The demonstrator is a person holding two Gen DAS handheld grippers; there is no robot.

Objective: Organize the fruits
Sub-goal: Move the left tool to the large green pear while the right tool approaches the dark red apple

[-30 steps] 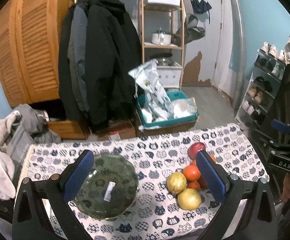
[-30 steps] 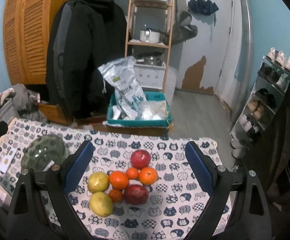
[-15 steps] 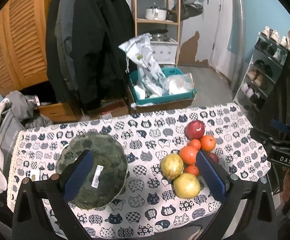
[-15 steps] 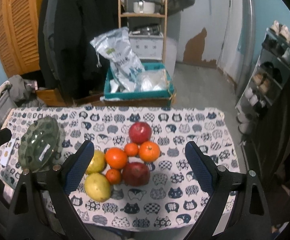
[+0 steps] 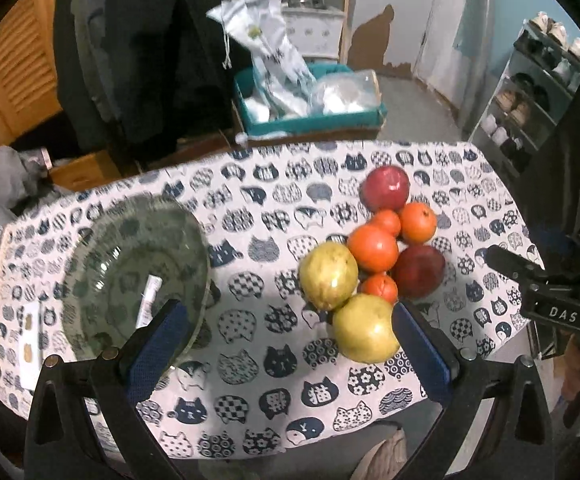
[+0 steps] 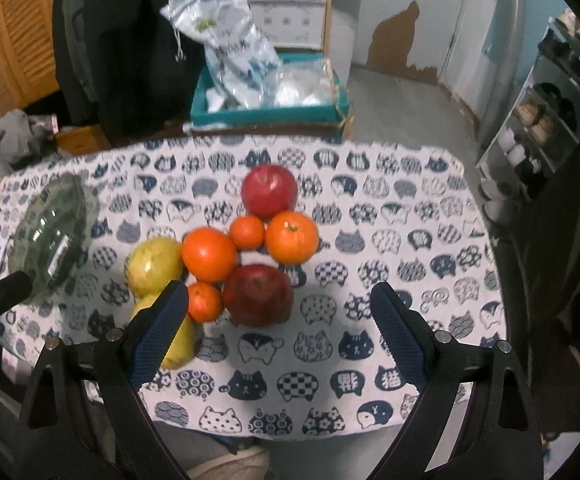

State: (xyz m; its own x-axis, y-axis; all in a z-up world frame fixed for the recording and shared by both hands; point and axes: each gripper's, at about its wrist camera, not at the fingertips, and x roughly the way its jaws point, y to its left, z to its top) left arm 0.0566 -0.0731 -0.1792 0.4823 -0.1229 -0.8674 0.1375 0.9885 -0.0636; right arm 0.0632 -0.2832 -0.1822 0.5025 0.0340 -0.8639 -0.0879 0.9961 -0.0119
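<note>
Both claws hang spread wide and hold nothing above the surface (image 6: 430, 208), which is covered in a cat-print cloth. The left claw (image 5: 290, 344) frames the cloth between a green glass bowl (image 5: 130, 276) and the fruit pile; the right claw (image 6: 278, 328) sits just in front of the pile. The fruits lie bunched together, touching: a red apple (image 6: 269, 190) at the far side, a darker apple (image 6: 258, 294) nearest, four oranges (image 6: 292, 236) between them, and two yellow-green fruits (image 5: 328, 274) on the bowl side. The bowl stands apart from the pile, empty but for a label
</note>
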